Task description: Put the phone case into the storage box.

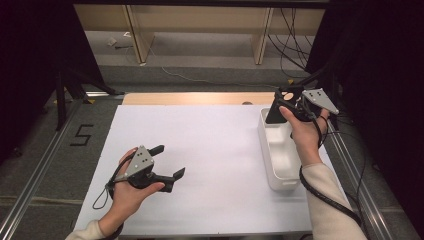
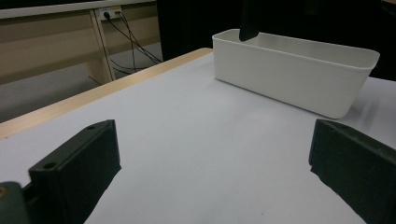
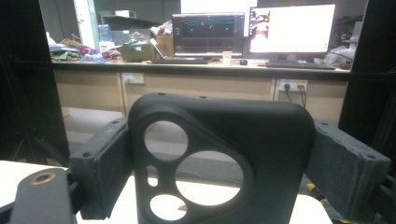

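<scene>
Phone case (image 3: pixel 224 158), black, with round camera cut-outs, clamped by its side edges between the jaws of the right gripper (image 1: pixel 292 107), held above the far end of the white bin (image 1: pixel 278 165) at the table's right. Long axis near upright, cut-out end uppermost, lower edge toward the bin's inside. Left gripper (image 1: pixel 167 162) spread wide and empty over the white table sheet (image 1: pixel 210 150), well apart from the bin. Progress, as judged: case lifted and brought over the bin; lowering and release remain.
</scene>
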{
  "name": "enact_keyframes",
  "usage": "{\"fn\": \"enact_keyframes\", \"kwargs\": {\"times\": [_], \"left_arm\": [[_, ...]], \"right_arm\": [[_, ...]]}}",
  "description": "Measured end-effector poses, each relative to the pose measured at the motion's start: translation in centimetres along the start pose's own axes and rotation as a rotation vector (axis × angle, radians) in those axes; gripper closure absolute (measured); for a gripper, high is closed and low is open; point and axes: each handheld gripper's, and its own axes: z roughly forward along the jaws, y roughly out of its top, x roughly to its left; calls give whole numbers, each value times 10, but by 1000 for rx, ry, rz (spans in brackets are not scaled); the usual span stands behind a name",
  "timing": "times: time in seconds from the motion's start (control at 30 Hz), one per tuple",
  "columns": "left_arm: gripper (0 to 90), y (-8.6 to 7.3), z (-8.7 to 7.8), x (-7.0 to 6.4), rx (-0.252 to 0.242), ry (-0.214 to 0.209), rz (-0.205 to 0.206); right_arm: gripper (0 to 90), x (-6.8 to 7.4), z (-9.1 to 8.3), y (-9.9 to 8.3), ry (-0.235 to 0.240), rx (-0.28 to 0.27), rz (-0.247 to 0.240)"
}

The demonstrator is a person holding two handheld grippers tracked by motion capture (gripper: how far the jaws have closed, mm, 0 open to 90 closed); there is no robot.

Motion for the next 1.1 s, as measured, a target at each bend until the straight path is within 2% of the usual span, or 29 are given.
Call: {"fn": "enact_keyframes", "kwargs": {"times": [0.17, 1.1], "left_arm": [[15, -1, 0, 1, 2, 1, -3], [15, -1, 1, 1, 2, 0, -5]], "right_arm": [[154, 2, 3, -1, 0, 4, -12], [155, -6, 11, -6, -12, 4, -3]]}}
